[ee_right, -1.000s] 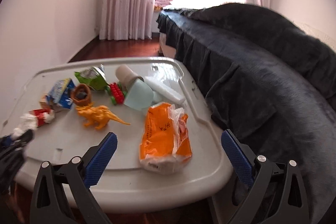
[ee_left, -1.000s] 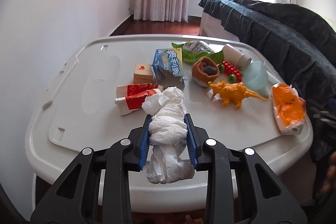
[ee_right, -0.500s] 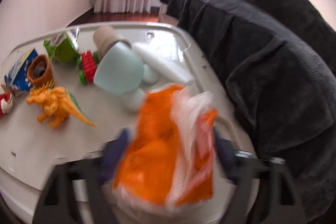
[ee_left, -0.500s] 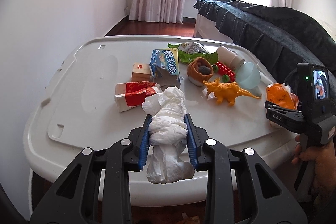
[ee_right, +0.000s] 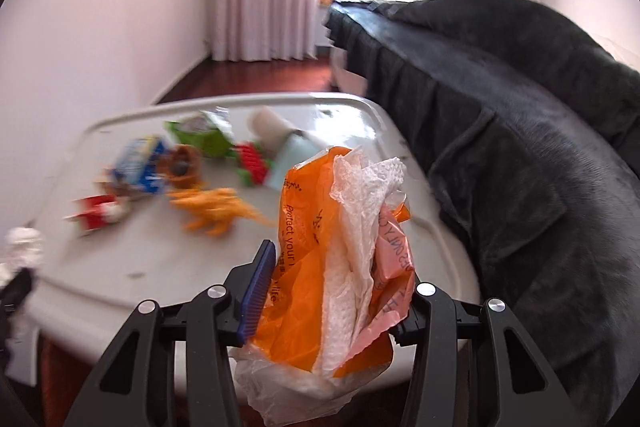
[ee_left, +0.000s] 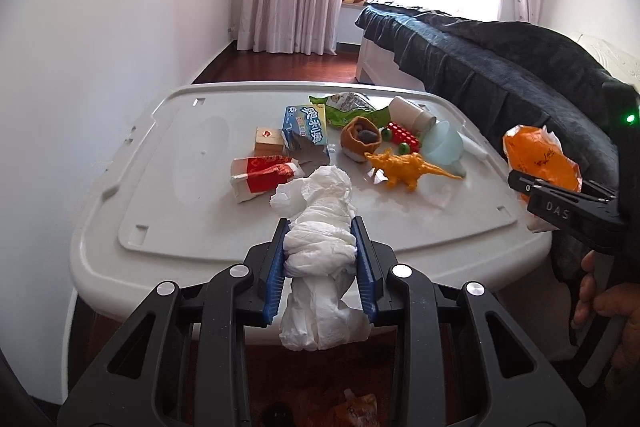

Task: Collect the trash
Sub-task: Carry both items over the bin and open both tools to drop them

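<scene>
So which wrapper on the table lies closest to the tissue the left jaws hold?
The red and white wrapper, just left of the tissue wad. The blue packet and green bag lie farther back.

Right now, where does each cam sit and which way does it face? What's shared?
Left wrist: on the left gripper, angled down over the white table toward the curtains; its blue pads clamp a white tissue wad; the right gripper and the hand holding it show at right.
Right wrist: on the right gripper, facing the same way, blurred; jaws closing on an orange bag.
Shared: table, orange bag, toy dinosaur, dark bed cover.
</scene>
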{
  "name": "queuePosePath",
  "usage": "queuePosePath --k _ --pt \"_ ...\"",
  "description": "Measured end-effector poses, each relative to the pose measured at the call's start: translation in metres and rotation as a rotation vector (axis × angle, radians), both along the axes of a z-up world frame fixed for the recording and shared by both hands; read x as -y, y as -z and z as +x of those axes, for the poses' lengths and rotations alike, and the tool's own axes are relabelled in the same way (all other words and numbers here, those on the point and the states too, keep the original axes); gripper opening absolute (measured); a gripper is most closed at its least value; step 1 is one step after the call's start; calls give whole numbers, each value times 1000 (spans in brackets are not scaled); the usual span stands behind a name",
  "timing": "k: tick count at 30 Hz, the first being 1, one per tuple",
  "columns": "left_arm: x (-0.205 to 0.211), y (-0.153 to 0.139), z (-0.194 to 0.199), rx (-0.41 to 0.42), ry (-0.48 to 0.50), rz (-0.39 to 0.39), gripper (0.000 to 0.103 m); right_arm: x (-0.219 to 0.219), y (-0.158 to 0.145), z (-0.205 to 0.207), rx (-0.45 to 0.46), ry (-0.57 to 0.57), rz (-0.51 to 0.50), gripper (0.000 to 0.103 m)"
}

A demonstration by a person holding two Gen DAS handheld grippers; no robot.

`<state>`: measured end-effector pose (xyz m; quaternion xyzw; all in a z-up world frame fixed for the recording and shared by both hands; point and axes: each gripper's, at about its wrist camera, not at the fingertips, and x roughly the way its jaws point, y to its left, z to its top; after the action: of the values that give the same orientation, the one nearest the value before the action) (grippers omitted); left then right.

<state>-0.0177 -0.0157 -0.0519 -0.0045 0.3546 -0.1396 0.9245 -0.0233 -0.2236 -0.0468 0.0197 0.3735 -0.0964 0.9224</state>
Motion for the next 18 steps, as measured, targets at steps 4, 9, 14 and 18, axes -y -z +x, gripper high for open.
queuePosePath --k 4,9,14,18 --pt "-13 -1 -26 -36 26 4 30 -35 -3 -42 -39 -83 73 48" --pt "-28 13 -58 -126 50 22 30 -71 24 -85 -170 -146 129 49" --pt "-38 34 -78 -247 55 29 40 -90 65 -112 -327 -144 102 70" --pt "-48 38 -84 -263 -27 68 81 -76 67 -120 -309 -69 124 87"
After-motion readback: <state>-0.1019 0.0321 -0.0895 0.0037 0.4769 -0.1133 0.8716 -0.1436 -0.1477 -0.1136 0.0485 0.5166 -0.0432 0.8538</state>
